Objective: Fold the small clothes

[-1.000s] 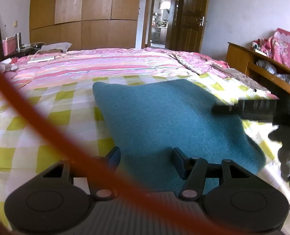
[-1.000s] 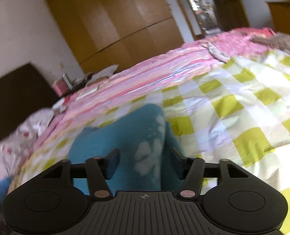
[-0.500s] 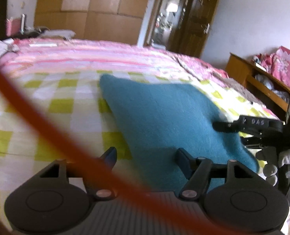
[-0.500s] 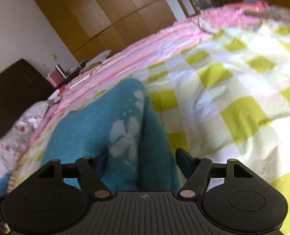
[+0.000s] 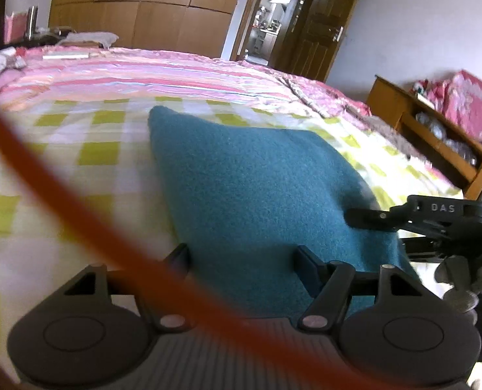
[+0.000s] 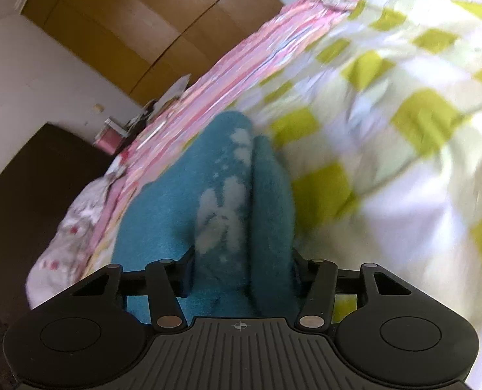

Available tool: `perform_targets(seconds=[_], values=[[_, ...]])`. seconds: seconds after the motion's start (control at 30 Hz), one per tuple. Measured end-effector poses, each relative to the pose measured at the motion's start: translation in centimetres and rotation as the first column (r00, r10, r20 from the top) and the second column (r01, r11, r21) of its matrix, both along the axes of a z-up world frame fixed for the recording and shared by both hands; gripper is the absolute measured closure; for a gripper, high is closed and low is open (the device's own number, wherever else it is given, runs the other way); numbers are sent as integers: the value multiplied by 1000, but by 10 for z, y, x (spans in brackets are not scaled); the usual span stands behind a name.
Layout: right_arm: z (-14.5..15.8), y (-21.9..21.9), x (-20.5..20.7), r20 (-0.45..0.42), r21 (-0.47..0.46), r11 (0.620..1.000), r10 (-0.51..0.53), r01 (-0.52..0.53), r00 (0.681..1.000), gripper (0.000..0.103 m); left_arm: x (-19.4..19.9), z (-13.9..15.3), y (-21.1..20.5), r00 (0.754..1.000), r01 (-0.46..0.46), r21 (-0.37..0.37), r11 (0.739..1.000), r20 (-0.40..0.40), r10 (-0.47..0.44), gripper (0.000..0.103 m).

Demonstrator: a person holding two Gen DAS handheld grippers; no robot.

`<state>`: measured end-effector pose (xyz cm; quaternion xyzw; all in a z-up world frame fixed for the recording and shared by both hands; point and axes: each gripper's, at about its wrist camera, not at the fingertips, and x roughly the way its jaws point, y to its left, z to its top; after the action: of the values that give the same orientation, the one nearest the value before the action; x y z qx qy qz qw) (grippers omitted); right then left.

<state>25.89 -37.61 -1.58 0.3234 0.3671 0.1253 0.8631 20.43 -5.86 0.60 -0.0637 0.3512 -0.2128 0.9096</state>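
A folded teal fleece garment (image 5: 260, 188) lies flat on the yellow-checked bedsheet (image 5: 88, 149). My left gripper (image 5: 242, 260) is open at its near edge, one finger on each side of the near corner. My right gripper (image 6: 242, 269) is open around the garment's folded right edge (image 6: 228, 201), which shows pale paw prints and stands up between the fingers. In the left wrist view the right gripper (image 5: 368, 217) reaches in from the right, over the garment's right edge.
A pink striped quilt (image 5: 143, 74) covers the far half of the bed. A wooden side shelf (image 5: 436, 143) stands to the right. A blurred orange cable (image 5: 78, 227) crosses the left wrist view. Wardrobe (image 5: 143, 16) and open door behind.
The right gripper has moved further in over the garment's right edge, and more fabric now sits between its fingers. The left gripper has shifted closer to the near edge.
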Motion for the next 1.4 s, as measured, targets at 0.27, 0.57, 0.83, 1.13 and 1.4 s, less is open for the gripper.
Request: perform_targets(seconds=[0.27, 0.57, 0.83, 1.13, 1.4], values=[[21, 36, -57, 56, -177, 984, 48, -37, 997, 43, -37, 13, 3, 995, -3, 150, 989, 104, -13, 30], [55, 44, -50, 180, -242, 970, 53, -8, 982, 49, -37, 25, -17, 983, 14, 171, 985, 176, -44, 30], [42, 25, -4, 100, -35, 999, 35, -32, 994, 89, -42, 34, -51, 960, 122, 172, 978, 229, -160, 30], [14, 13, 0, 104, -101, 993, -50, 61, 993, 91, -40, 11, -81, 958, 163, 240, 957, 193, -212, 30], [46, 22, -25, 171, -215, 974, -33, 70, 985, 74, -42, 25, -68, 976, 116, 177, 977, 162, -146, 30]])
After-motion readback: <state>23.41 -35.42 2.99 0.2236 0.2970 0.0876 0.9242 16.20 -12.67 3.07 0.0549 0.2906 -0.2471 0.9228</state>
